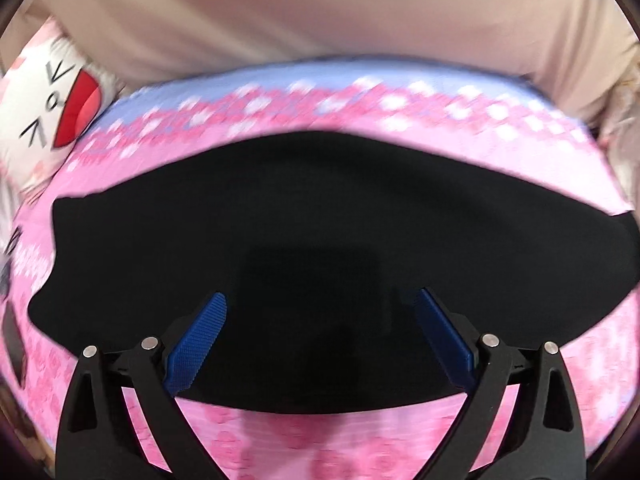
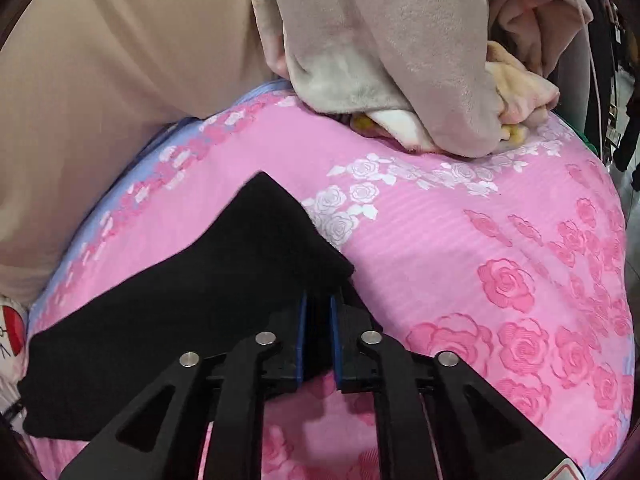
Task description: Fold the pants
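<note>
Black pants (image 1: 312,232) lie spread flat on a pink rose-print bed sheet (image 1: 400,440). My left gripper (image 1: 320,304) hovers above the middle of the pants with its blue pads wide apart and nothing between them. In the right wrist view the pants (image 2: 192,288) stretch to the left, and my right gripper (image 2: 318,300) is shut on their right-hand edge, with black cloth pinched between the blue pads. The sheet (image 2: 460,248) lies bare to the right of that grip.
A white plush toy with a red mouth (image 1: 60,116) sits at the far left of the bed. A heap of beige and cream blankets (image 2: 400,60) lies at the head of the bed. A beige wall (image 1: 320,12) stands behind.
</note>
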